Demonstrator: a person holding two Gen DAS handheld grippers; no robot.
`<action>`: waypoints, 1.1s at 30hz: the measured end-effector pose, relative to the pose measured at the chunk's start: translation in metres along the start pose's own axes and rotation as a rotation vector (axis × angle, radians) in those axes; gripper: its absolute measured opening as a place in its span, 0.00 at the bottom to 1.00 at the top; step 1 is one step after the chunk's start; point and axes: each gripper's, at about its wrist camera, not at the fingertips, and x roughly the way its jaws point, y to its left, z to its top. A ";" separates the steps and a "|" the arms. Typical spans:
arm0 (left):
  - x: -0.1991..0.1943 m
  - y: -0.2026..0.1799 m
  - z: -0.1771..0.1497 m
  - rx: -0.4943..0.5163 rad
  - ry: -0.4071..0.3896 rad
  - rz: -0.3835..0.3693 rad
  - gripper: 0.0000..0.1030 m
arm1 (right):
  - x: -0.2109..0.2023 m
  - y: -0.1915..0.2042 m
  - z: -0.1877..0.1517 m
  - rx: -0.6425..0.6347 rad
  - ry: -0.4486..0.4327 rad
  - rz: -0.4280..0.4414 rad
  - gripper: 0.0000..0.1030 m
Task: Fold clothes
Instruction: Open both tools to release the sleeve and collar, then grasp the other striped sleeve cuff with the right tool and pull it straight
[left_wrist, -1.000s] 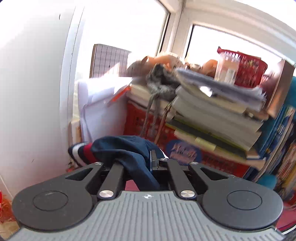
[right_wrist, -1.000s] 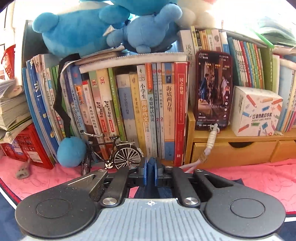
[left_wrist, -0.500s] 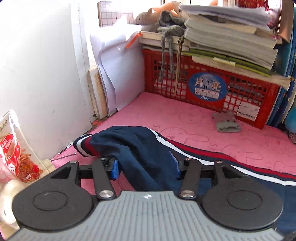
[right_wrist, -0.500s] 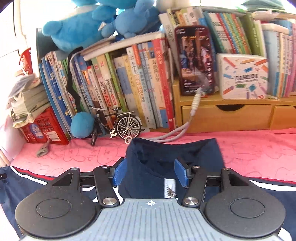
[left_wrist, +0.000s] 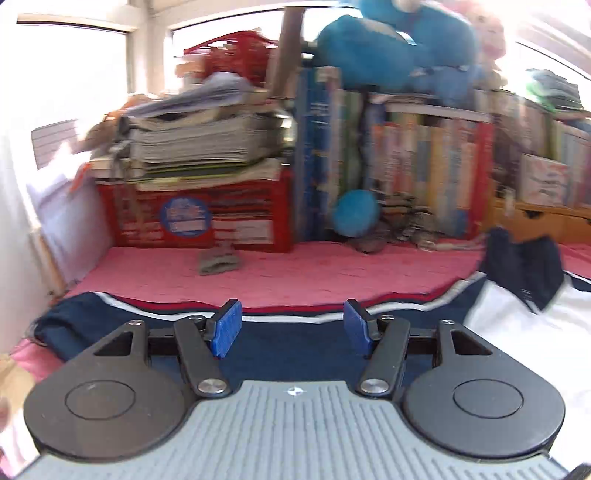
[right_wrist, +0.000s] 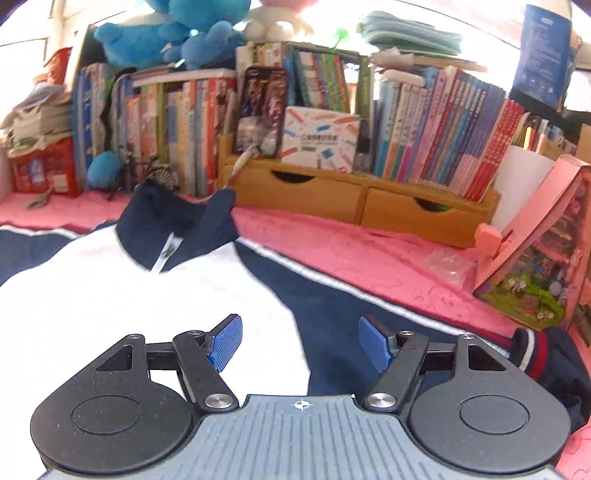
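No writing is sharp enough to read on the row of colourful books (right_wrist: 436, 136) or on the red plastic crate (left_wrist: 199, 218). The navy and white jacket (right_wrist: 155, 295) lies spread flat on the pink cloth-covered bench (right_wrist: 369, 254). A second ago both grippers pinched it; now the left gripper (left_wrist: 291, 328) and the right gripper (right_wrist: 299, 341) have their jaws spread wide above it, holding nothing.

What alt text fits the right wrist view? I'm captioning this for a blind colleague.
The open right gripper hovers over a navy-and-white jacket spread flat on a pink cloth, collar pointing away. Behind it, rows of books stand on a wooden drawer unit, with blue plush toys on top.
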 end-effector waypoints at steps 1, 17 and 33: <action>0.004 -0.020 -0.005 0.008 0.037 -0.066 0.59 | 0.000 0.004 -0.010 -0.016 0.007 0.033 0.70; 0.048 -0.092 -0.060 0.104 0.172 0.085 0.76 | 0.010 -0.162 -0.044 0.182 -0.034 -0.603 0.95; 0.050 -0.078 -0.065 -0.009 0.156 0.098 0.90 | -0.022 -0.275 -0.090 0.156 0.073 -0.999 0.61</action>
